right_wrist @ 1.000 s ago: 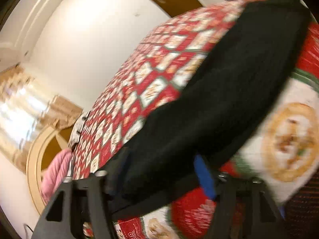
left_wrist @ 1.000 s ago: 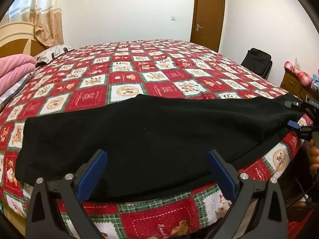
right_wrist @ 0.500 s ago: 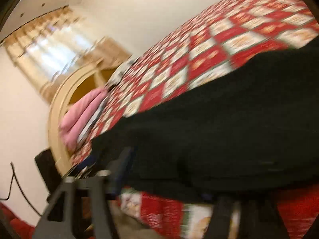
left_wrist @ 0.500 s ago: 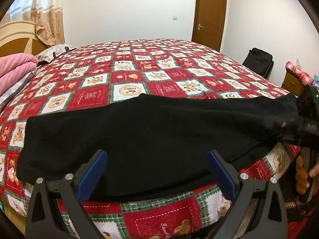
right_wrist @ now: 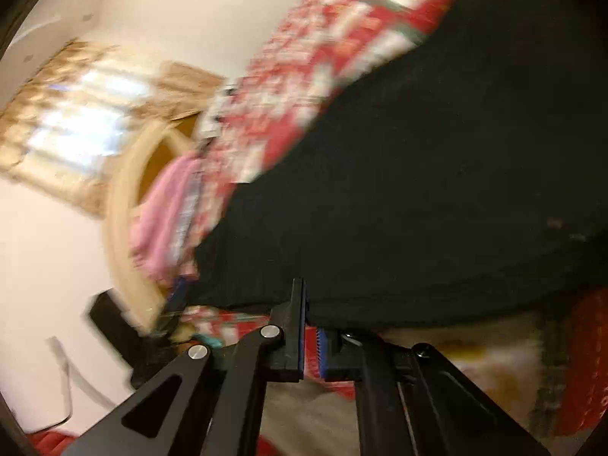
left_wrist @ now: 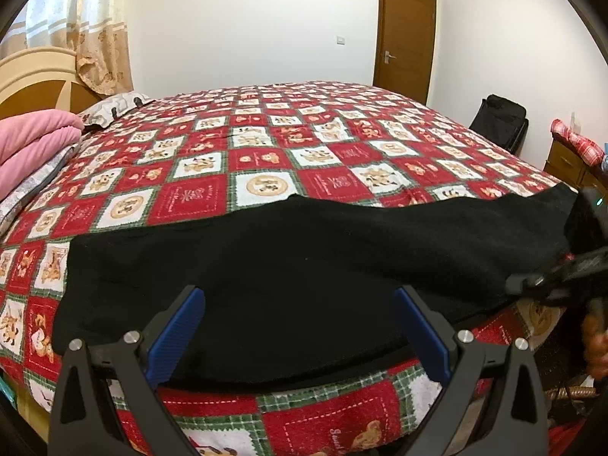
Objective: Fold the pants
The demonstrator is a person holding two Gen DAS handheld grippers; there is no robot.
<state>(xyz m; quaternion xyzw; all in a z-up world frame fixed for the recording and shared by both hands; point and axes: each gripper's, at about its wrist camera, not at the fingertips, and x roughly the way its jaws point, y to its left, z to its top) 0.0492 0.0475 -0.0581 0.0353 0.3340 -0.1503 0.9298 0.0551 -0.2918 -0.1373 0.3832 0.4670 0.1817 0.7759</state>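
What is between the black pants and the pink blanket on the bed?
Only bare bedspread lies between the black pants and the pink blanket, seen in the left wrist view.

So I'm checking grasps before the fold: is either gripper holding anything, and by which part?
The right gripper is shut on the near edge of the black fleece pants at their right end. The left gripper is open, holding nothing.
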